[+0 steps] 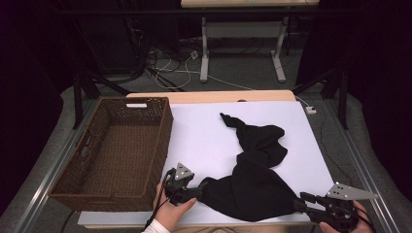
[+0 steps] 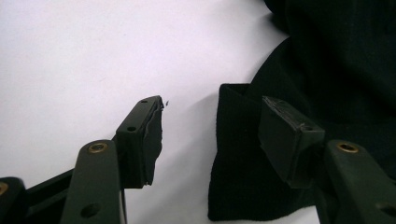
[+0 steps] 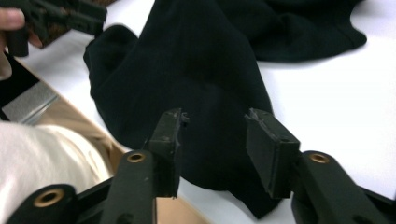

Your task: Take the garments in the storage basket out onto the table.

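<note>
**Both grippers open at the cloth's near corners**

The black cloth (image 1: 252, 170) lies crumpled just right of the wicker basket (image 1: 112, 150). The left gripper (image 2: 210, 126) and right gripper (image 3: 215, 135) stand with jaws parted at its edges, pads not pressing it.

High overview, two close views, shared cloth (image 1: 252, 184)

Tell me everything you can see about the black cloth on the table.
The black cloth is a soft, matte knit garment lying crumpled on the white table top, right of the brown wicker basket. It spreads wide near the front edge and narrows into a twisted strip running back. The left gripper has open jaws straddling one corner; the right gripper has open jaws over the other end, not pinching it.
</note>
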Motion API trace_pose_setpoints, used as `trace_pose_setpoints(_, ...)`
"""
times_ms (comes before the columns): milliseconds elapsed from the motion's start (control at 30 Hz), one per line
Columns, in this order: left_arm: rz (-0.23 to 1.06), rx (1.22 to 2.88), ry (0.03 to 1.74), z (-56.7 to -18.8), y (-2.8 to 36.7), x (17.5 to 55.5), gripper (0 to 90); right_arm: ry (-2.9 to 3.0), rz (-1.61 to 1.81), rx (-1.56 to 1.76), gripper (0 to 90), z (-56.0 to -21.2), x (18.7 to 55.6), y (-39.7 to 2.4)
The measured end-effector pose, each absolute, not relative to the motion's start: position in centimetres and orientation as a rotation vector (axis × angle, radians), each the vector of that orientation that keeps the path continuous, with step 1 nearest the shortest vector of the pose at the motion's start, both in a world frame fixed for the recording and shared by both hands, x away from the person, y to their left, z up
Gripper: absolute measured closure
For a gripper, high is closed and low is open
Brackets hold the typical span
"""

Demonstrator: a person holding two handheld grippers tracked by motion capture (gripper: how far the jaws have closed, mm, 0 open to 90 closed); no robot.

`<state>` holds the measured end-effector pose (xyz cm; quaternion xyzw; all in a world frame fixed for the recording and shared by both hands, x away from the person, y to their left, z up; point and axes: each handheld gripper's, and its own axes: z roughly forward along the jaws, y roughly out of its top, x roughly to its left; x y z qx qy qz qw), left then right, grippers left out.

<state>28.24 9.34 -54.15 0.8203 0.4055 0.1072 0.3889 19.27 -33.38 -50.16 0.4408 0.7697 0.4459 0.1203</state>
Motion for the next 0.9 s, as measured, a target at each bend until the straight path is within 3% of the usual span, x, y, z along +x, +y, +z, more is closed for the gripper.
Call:
trace_pose_setpoints(333,0.237,2.104,1.054,-55.1,8.3,29.3,41.6,2.176,1.210,1.293,50.8,-53.1,23.7,-31.9)
trace_pose_setpoints(500,0.204,2.129,1.038,-55.4,7.9,29.3,51.1,2.191,1.140,1.309,49.8,-54.5,25.2,-31.7)
trace_pose_setpoints(633,0.198,2.141,1.045,-55.4,7.5,29.1,60.8,2.209,1.141,1.356,57.8,-54.7,25.3,-31.5)
trace_pose_setpoints(900,0.133,2.149,1.085,-55.5,7.0,28.8,79.4,2.224,1.015,1.432,82.2,-54.8,24.8,-30.3)
